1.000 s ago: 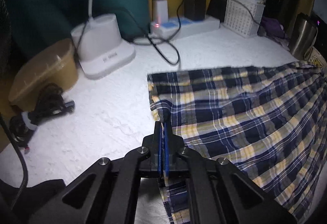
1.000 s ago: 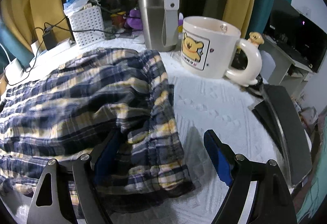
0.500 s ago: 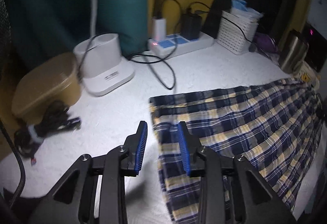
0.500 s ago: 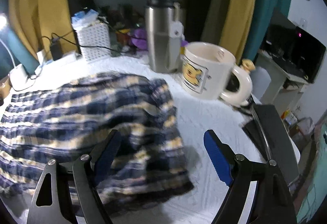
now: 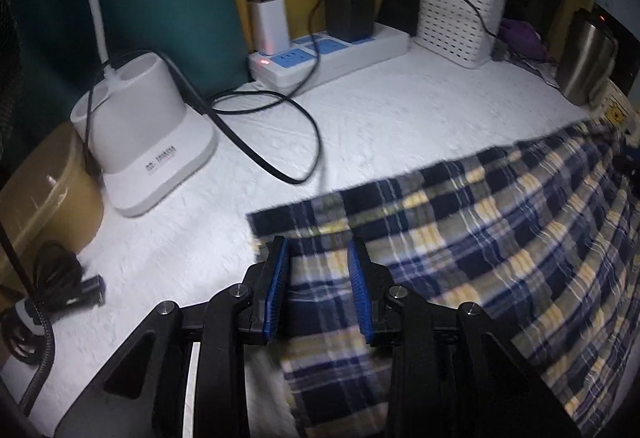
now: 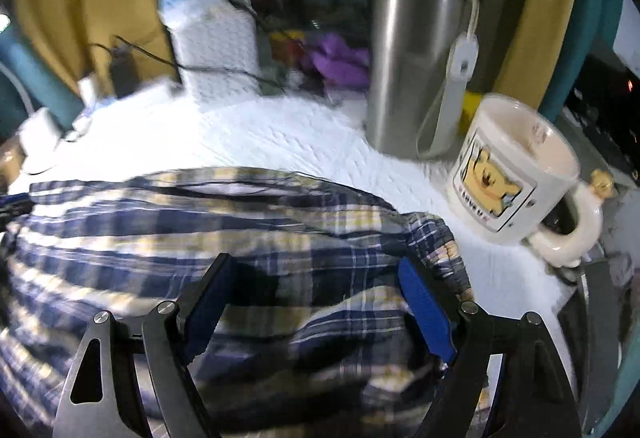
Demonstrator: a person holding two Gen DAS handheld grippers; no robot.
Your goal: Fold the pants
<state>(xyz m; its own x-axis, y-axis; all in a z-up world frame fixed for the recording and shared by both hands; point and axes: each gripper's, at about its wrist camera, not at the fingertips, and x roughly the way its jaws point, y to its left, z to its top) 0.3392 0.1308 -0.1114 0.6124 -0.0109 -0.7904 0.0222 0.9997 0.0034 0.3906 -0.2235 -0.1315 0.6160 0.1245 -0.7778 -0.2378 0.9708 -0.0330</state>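
The blue, white and yellow plaid pants [image 5: 480,238] lie spread on the white table cover. My left gripper [image 5: 320,258] is open, its blue pads either side of the cloth near the pants' left end, holding nothing. In the right wrist view the pants [image 6: 200,230] lie bunched with a rumpled right end. My right gripper [image 6: 316,274] is wide open above that end, with the cloth between its fingers but not pinched.
A white lamp base [image 5: 144,142], power strip [image 5: 328,54] with chargers and a looped black cable [image 5: 280,126] sit at the back left. A white basket [image 5: 456,22], steel tumbler [image 6: 416,70] and bear mug [image 6: 516,174] stand at the back right.
My left gripper let go of the pants' corner and opened, then moved forward over the left end. My right gripper stayed open and moved left over the bunched end.
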